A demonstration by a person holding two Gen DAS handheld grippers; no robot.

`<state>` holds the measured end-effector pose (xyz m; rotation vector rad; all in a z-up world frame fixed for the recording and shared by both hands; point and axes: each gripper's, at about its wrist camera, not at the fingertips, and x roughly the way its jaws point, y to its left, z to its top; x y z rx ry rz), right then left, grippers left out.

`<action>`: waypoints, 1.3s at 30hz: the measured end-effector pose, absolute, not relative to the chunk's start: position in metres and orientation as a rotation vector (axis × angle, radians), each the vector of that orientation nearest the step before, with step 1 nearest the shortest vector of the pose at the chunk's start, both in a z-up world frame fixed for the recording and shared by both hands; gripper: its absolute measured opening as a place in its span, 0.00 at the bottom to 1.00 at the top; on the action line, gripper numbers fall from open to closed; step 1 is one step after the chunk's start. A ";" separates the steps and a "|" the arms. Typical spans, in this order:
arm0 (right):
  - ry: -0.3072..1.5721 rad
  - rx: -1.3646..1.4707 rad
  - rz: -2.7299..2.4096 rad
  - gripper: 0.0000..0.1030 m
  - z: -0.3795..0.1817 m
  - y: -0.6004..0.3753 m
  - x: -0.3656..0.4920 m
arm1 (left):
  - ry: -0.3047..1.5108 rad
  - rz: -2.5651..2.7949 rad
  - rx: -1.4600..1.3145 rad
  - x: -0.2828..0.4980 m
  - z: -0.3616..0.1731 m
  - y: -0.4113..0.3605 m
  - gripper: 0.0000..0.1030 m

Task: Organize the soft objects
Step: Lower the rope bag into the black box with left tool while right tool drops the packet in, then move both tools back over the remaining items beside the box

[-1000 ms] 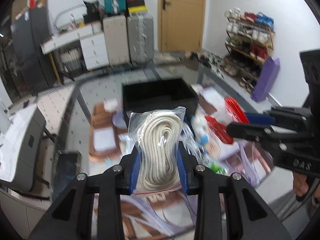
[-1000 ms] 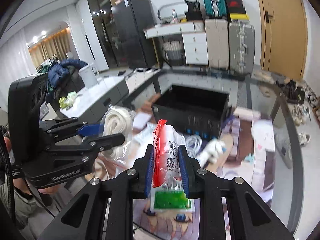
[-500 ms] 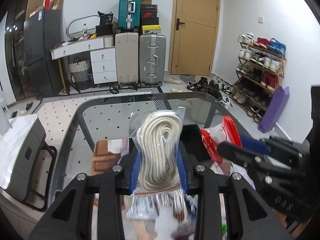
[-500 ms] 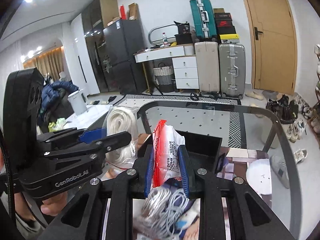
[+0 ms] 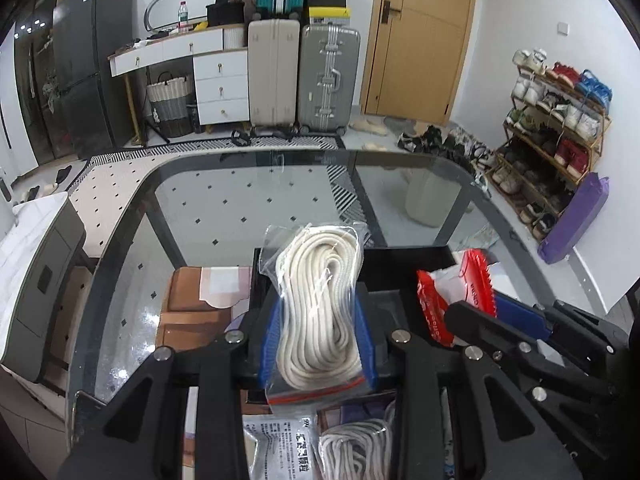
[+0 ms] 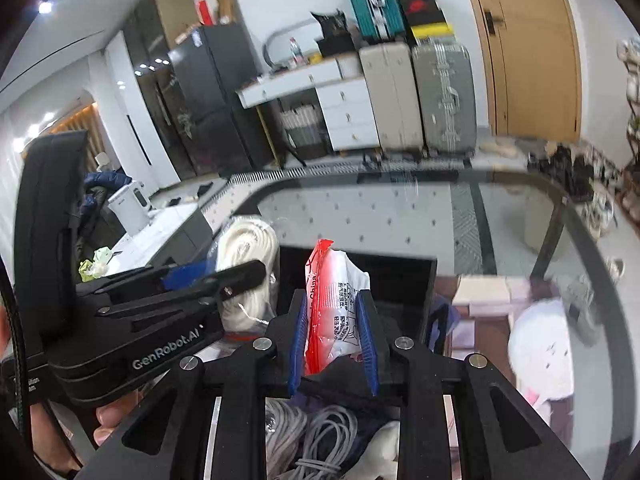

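My left gripper [image 5: 318, 320] is shut on a clear bag of cream rope [image 5: 320, 300] and holds it above the near edge of a black bin [image 5: 408, 270]. My right gripper [image 6: 333, 320] is shut on a red and white packet [image 6: 334, 300] and holds it over the same black bin [image 6: 396, 280]. The right gripper [image 5: 472, 312] and its packet [image 5: 456, 288] show at the right of the left wrist view. The left gripper [image 6: 236, 276] and the rope bag [image 6: 248, 248] show at the left of the right wrist view.
The bin stands on a glass table [image 5: 224, 208]. Near me lie a white printed packet [image 5: 280, 444], a bag of white cord [image 5: 356, 452] and grey cables [image 6: 312, 440]. Brown boxes [image 5: 192, 312] show through the glass. Suitcases [image 5: 304, 76] and a shoe rack [image 5: 552, 136] stand beyond.
Both grippers have risen and moved forward with their loads, from over the cluttered table to above the black bin. The views tilted up toward the room.
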<state>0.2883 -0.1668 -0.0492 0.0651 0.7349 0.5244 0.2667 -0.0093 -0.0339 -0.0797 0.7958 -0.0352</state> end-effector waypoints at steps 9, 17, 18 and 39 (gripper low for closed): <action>0.785 0.052 0.511 0.23 -0.065 -0.165 0.297 | 0.864 -0.034 -0.119 0.271 -0.045 -0.011 0.34; 0.776 0.025 0.496 0.46 -0.061 -0.166 0.288 | 0.825 -0.001 -0.090 0.259 -0.038 -0.006 0.74; 0.761 0.016 0.490 0.47 -0.057 -0.167 0.284 | 0.814 -0.008 -0.092 0.255 -0.035 -0.004 0.75; 0.821 0.009 0.412 0.97 -0.056 -0.209 0.202 | 0.809 -0.113 0.032 0.148 -0.024 -0.001 0.82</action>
